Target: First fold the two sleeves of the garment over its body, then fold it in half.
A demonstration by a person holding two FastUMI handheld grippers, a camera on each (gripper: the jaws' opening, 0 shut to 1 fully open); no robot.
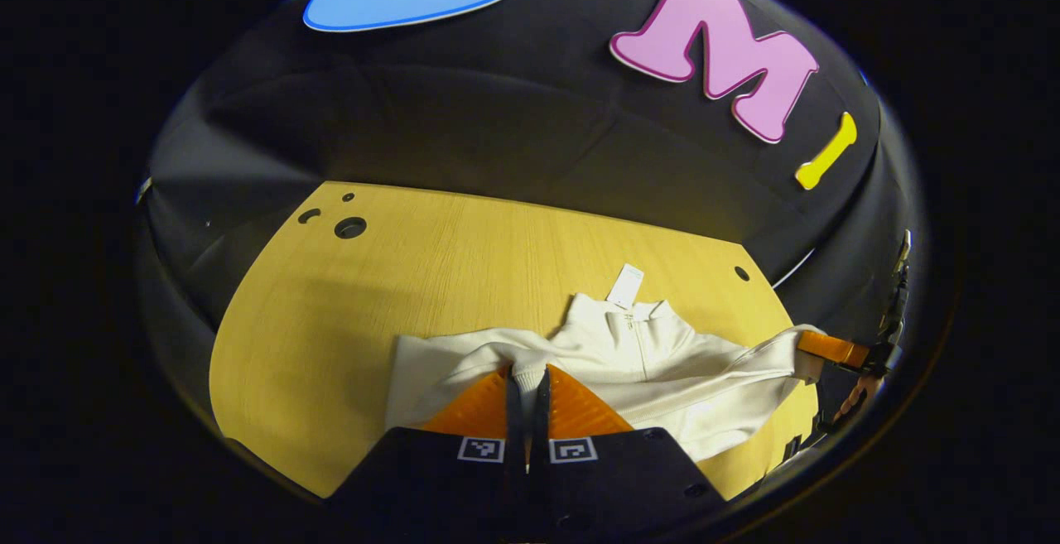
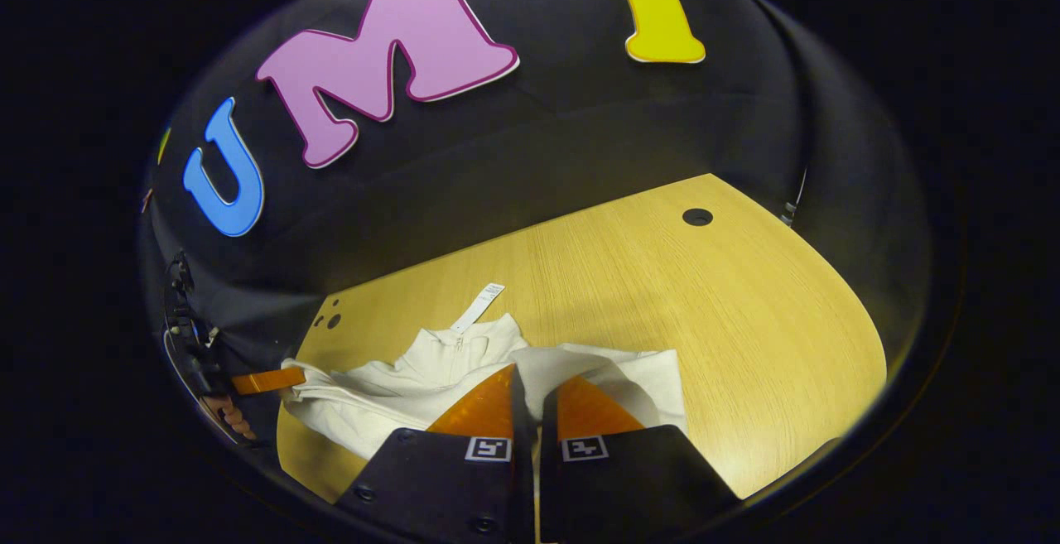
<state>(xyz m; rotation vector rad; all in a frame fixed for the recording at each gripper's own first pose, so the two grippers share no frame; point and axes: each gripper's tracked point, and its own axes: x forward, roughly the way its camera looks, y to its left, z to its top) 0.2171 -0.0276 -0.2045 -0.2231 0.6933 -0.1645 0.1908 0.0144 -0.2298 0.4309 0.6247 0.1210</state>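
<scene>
A white zip-up garment (image 1: 662, 362) lies collar-away on the wooden table (image 1: 464, 262), a paper tag (image 1: 625, 285) at its neck. In the left gripper view my left gripper (image 1: 527, 372) is shut on a sleeve cuff, lifted over the garment's left part. Far right in that view, my right gripper (image 1: 828, 349) grips the other sleeve's end near the table edge, a hand (image 1: 857, 399) behind it. In the right gripper view my right gripper (image 2: 534, 378) is shut on white sleeve fabric of the garment (image 2: 397, 387). My left gripper (image 2: 265, 380) shows at the left end.
Bare table surface (image 2: 745, 320) stretches beyond and beside the garment. Cable holes sit at the table's far corners (image 1: 350, 228) (image 2: 697, 217). The black booth wall stands right behind the table's far edge. The near table edge runs just under both grippers.
</scene>
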